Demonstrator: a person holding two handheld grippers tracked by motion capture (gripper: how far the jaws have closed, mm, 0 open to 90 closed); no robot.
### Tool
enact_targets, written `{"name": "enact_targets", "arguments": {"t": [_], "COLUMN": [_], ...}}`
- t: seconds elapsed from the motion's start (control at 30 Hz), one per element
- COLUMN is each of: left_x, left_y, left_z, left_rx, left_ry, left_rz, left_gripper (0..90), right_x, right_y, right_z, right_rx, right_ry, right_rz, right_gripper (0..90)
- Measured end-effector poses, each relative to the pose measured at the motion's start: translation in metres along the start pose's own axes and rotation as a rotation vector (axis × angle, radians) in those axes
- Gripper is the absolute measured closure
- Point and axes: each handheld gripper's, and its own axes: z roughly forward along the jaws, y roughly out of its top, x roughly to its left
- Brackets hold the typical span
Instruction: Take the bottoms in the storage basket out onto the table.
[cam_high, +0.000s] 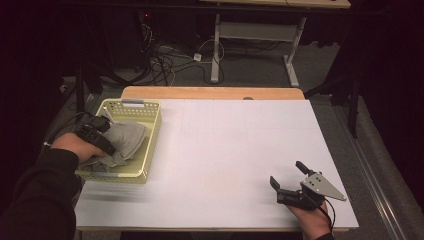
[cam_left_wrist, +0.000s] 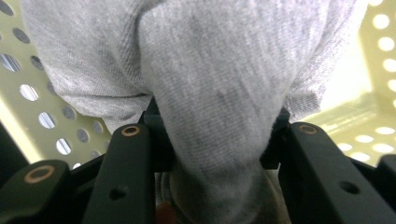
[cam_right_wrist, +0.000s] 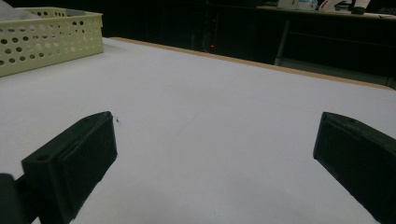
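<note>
Jaws of the left gripper (cam_left_wrist: 217, 135) are clamping grey cloth (cam_high: 124, 139) inside the basket (cam_high: 150, 135); right gripper (cam_right_wrist: 215, 154) jaws are resting wide open, gripping nothing, over the bench (cam_high: 225, 150).

The right gripper (cam_right_wrist: 215, 161) hangs low over the white table (cam_right_wrist: 224, 140), its two black jaws standing wide apart with nothing between them but bare tabletop; a pale yellow perforated basket (cam_right_wrist: 51, 39) sits at the far left of the table, well apart from the jaws; a wooden edge strip (cam_right_wrist: 261, 65) borders the table's far side; dark furniture stands beyond.
</note>
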Motion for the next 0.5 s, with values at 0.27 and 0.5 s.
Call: {"name": "enact_targets", "arguments": {"t": [0.27, 0.5], "left_x": [-0.001, -0.005], "left_y": [0.005, 0.008], "left_z": [-0.014, -0.022], "left_rx": [0.023, 0.045], "left_ry": [-0.026, -0.018], "left_rz": [-0.043, -0.027], "left_gripper": [57.5, 57.5], "right_x": [0.0, 0.001], "right_y": [0.0, 0.0], "right_z": [0.0, 0.0], "right_rx": [0.001, 0.0], "right_ry": [0.002, 0.004], "right_rz": [0.005, 0.004], "right_gripper": [0.2, 0.2]}}
